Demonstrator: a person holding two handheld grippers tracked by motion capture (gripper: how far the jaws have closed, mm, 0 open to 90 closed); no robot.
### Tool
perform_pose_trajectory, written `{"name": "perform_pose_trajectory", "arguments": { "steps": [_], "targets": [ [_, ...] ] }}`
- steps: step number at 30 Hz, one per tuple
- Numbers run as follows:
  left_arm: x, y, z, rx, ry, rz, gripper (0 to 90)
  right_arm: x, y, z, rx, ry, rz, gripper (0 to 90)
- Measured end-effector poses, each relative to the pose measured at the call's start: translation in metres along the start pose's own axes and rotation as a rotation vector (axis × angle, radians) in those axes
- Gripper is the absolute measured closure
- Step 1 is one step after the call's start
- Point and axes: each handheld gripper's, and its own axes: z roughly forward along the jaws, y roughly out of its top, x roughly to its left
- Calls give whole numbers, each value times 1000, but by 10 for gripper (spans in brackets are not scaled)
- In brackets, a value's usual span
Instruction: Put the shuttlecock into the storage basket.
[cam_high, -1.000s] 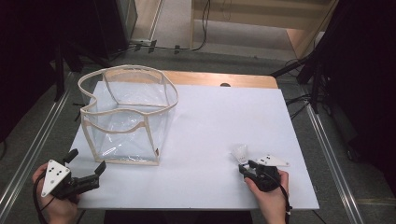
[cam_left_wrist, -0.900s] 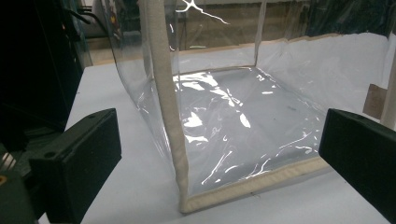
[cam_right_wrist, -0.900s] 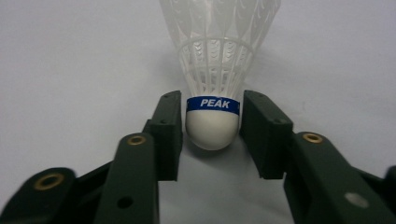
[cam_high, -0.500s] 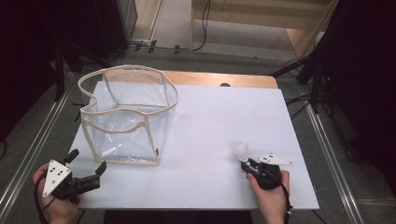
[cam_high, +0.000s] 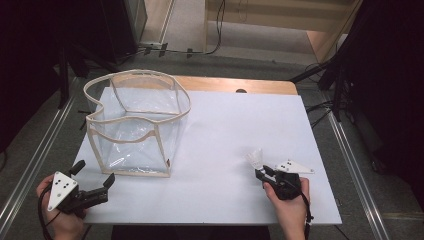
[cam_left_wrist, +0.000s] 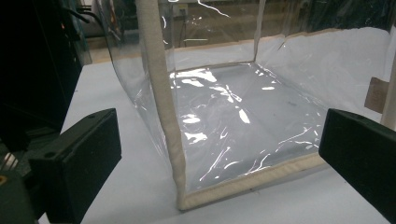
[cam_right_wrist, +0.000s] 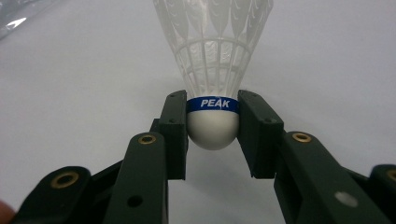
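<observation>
A white feathered shuttlecock (cam_high: 254, 159) with a blue band stands on the white table (cam_high: 240, 120) at the front right. My right gripper (cam_high: 261, 172) lies low behind it. In the right gripper view the pads (cam_right_wrist: 175, 121) press both sides of the shuttlecock's (cam_right_wrist: 212, 70) round cork, so that gripper (cam_right_wrist: 212, 122) is shut on it. A clear plastic bag (cam_high: 135, 125) with cream trim stands open-topped at the left. My left gripper (cam_high: 94, 173) rests near the front left corner, open and pointing at the bag's near corner (cam_left_wrist: 168, 140). Nothing sits between the jaws of the left gripper (cam_left_wrist: 224, 149).
The table's wooden back edge (cam_high: 235, 85) shows beyond the white surface. Metal rails (cam_high: 350, 160) run along both sides, with dark stands and cables behind. White tabletop lies bare between the bag and the shuttlecock.
</observation>
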Motion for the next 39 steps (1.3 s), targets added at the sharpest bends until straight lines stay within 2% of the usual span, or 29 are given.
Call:
{"name": "perform_pose_trajectory", "arguments": {
  "steps": [11,31,39],
  "targets": [
    [0,0,-1,-1,-1,-3,0,7,16,0,-30,22,-18,629],
    [1,0,-1,0,-5,0,0,20,36,8,-47,72,-40,629],
    [1,0,-1,0,-5,-1,0,27,45,10,-58,69,-63,629]
  ]
}}
